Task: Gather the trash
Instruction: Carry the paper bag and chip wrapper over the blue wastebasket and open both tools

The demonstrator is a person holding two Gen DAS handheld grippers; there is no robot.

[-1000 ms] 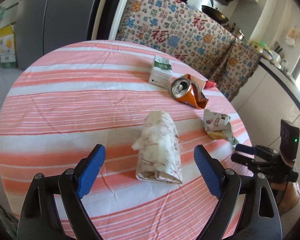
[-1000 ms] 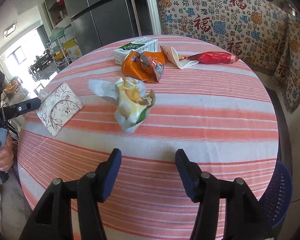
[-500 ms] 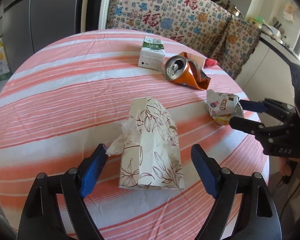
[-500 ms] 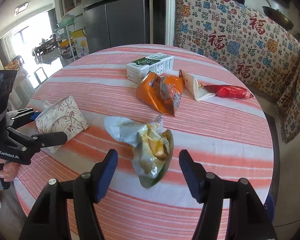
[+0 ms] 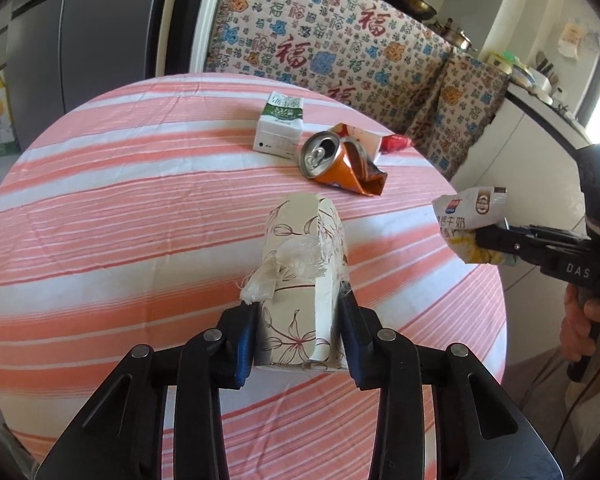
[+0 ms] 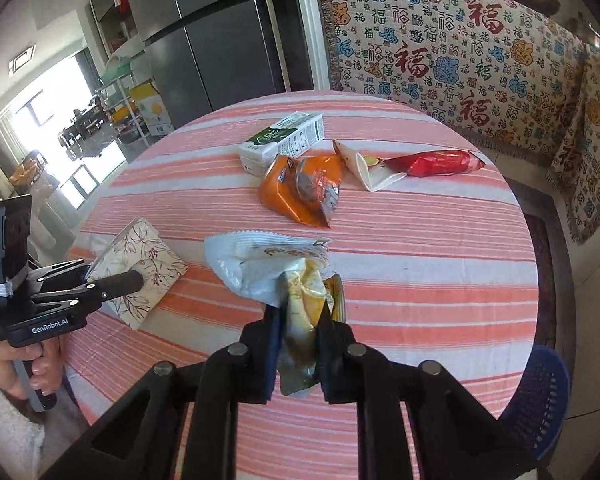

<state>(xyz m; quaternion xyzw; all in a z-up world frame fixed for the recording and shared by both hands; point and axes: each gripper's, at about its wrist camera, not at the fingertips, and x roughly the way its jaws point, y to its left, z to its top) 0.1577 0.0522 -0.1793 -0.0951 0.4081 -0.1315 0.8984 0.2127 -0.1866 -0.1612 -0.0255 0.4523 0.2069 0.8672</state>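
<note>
While you hold one piece of trash in each hand, both grips look chosen to fit soft, crushable things. Your left gripper (image 5: 300,346) has just been closing, and its jaws are now clamped on the near end of the flowered tissue pack (image 5: 304,264), one blue pad on each long side. The pack lies lengthwise away from you, so this sideways squeeze is the natural one; its far end seems to rest on the striped table (image 5: 100,220), though I cannot tell this for sure.

Your right gripper (image 6: 298,344) has also just been closing. Its jaws are pressed together on the lower part of the crumpled snack wrapper (image 6: 272,264), which fans out above them and, in the left wrist view, hangs clear of the table at about 3 o'clock.

Three more pieces wait at about 12 o'clock in the right wrist view: the crushed orange can (image 6: 300,190), the green and white carton (image 6: 284,140) just behind it, and the red wrapper (image 6: 436,162) at 1 o'clock. A blue basket (image 6: 540,396) stands beside the table at 4 o'clock; I judge it is the place for the trash.
</note>
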